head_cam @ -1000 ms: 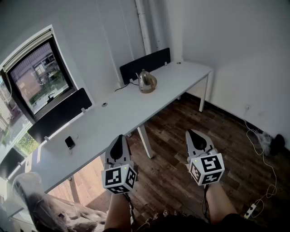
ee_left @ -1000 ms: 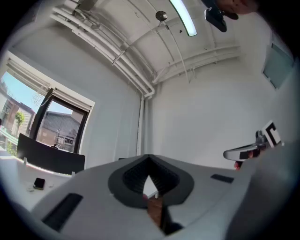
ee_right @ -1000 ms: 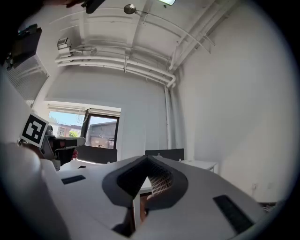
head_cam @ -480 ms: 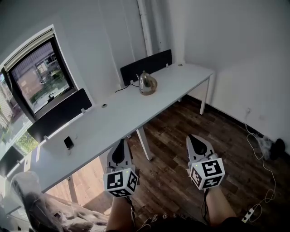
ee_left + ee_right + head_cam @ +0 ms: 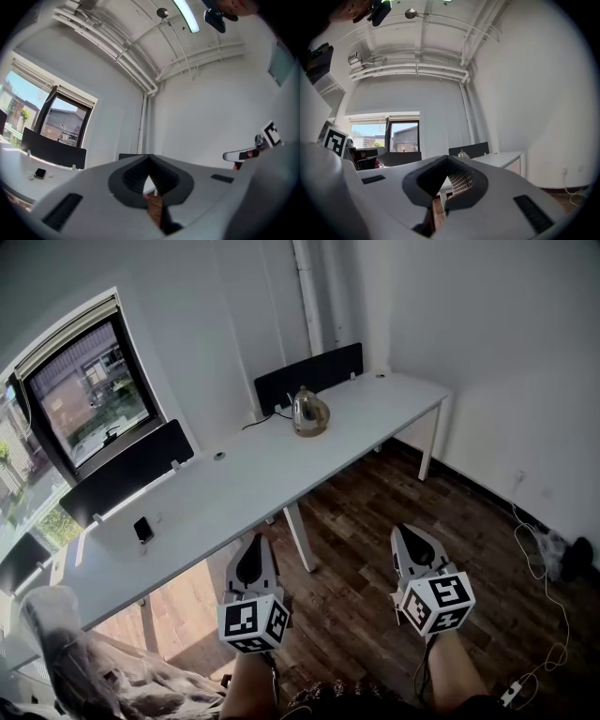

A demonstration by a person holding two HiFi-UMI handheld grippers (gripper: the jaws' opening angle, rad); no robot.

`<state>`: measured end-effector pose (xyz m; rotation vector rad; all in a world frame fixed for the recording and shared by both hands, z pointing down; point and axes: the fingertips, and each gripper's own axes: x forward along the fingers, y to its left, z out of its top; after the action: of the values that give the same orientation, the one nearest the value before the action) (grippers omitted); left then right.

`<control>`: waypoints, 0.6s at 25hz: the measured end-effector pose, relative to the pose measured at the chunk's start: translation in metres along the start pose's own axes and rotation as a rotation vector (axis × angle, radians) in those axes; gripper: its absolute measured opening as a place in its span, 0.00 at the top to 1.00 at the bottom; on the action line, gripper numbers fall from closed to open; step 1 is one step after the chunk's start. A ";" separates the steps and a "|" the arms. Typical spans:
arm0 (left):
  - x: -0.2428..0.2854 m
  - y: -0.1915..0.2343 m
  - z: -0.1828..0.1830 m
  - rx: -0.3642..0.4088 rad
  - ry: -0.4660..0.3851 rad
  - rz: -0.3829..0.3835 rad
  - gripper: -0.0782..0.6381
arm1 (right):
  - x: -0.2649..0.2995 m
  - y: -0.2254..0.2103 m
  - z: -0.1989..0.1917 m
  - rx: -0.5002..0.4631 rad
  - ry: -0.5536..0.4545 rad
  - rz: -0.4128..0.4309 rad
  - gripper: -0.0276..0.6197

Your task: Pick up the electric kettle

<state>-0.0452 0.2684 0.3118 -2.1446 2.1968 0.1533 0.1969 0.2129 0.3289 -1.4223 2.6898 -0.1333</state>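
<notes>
Kettle (image 5: 308, 412) on desk (image 5: 246, 486), well beyond right gripper (image 5: 404, 531).

Electric kettle (image 5: 308, 412): rounded, shiny metal, pale cord trailing left. Stands upright toward the far end of the white desk (image 5: 244, 488), just before a dark panel (image 5: 309, 376).

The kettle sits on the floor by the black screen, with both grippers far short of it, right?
No: the head view shows the electric kettle on the white desk, not the floor, by the black screen, with the left gripper and right gripper far short of it.
</notes>
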 end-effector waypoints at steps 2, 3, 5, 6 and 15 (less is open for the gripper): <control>-0.002 -0.001 -0.002 0.001 0.004 -0.003 0.90 | 0.000 -0.002 -0.002 0.005 -0.007 -0.001 0.95; -0.002 0.000 -0.003 0.004 0.006 -0.003 0.90 | 0.000 -0.002 -0.004 0.009 -0.011 -0.001 0.95; -0.001 0.006 -0.004 0.007 0.010 0.002 0.90 | 0.005 -0.001 -0.008 0.018 -0.012 -0.001 0.95; 0.000 0.009 -0.005 0.003 0.010 0.005 0.90 | 0.008 -0.001 -0.010 0.020 -0.008 -0.001 0.95; 0.055 0.042 -0.008 -0.048 -0.025 -0.046 0.90 | 0.063 -0.009 -0.020 0.011 0.004 -0.045 0.95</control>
<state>-0.0883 0.2138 0.3145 -2.2033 2.1509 0.2312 0.1663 0.1559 0.3468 -1.4819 2.6561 -0.1546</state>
